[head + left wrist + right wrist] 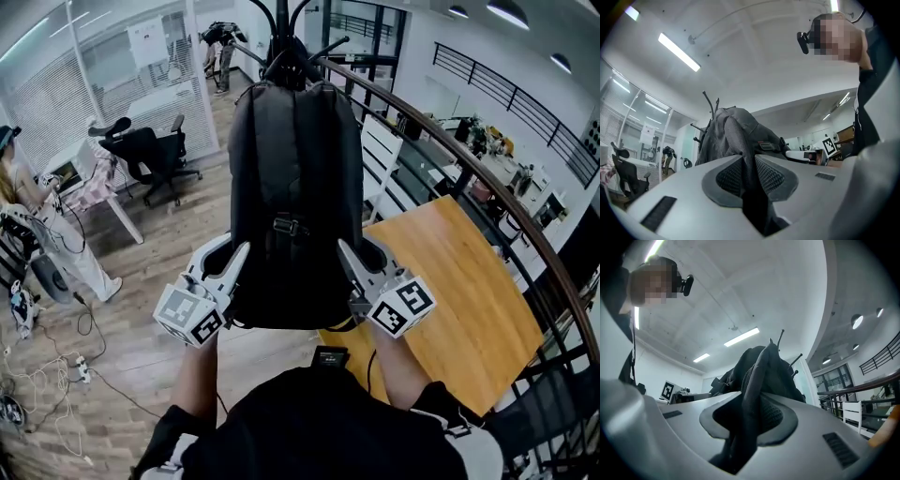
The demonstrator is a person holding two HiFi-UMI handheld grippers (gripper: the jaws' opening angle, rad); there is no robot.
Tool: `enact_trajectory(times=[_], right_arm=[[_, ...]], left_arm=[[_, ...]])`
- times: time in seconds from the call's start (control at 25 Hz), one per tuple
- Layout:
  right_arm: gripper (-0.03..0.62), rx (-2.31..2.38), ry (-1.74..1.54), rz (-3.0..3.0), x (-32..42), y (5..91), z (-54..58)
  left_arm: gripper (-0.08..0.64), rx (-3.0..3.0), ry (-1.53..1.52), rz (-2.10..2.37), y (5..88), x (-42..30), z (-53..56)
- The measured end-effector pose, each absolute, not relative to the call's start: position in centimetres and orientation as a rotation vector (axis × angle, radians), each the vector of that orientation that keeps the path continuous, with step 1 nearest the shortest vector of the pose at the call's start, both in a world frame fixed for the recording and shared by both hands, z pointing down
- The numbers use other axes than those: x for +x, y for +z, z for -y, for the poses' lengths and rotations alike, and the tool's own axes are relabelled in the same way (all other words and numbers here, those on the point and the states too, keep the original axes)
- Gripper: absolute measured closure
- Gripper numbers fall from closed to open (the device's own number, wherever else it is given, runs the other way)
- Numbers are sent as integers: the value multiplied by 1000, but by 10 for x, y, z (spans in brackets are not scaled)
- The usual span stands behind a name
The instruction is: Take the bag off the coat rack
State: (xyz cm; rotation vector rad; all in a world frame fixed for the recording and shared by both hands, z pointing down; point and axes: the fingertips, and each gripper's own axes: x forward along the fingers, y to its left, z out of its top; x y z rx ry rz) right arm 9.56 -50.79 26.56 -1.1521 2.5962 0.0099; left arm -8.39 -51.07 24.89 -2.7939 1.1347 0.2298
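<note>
Clamped low on 2 sides of the soft black woven bag (295, 169), mesh-padded and long, its top up at the coat rack's (281, 26) thin dark prongs: left tongs (234, 265) and right tongs (352, 264), textured grey jaws pinching fabric.

Head view looks down, gripper views close upward; all share the bag (295, 187).

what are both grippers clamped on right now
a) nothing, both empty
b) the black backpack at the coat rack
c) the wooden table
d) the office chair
b: in each gripper view, dark fabric is pinched between the fingers, and the head view shows the left gripper and the right gripper on either side of the black backpack at the coat rack.
</note>
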Motion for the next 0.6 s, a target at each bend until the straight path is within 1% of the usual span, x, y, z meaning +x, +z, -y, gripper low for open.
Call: enact_trajectory(times=[0.32, 0.6], right_arm=[[480, -1154, 78, -2555, 95, 240, 454], [480, -1182, 37, -2558, 86, 252, 405]], left_arm=[[471, -2769, 297, -1083, 220, -87, 458], [471, -2809, 315, -1089, 232, -96, 410]])
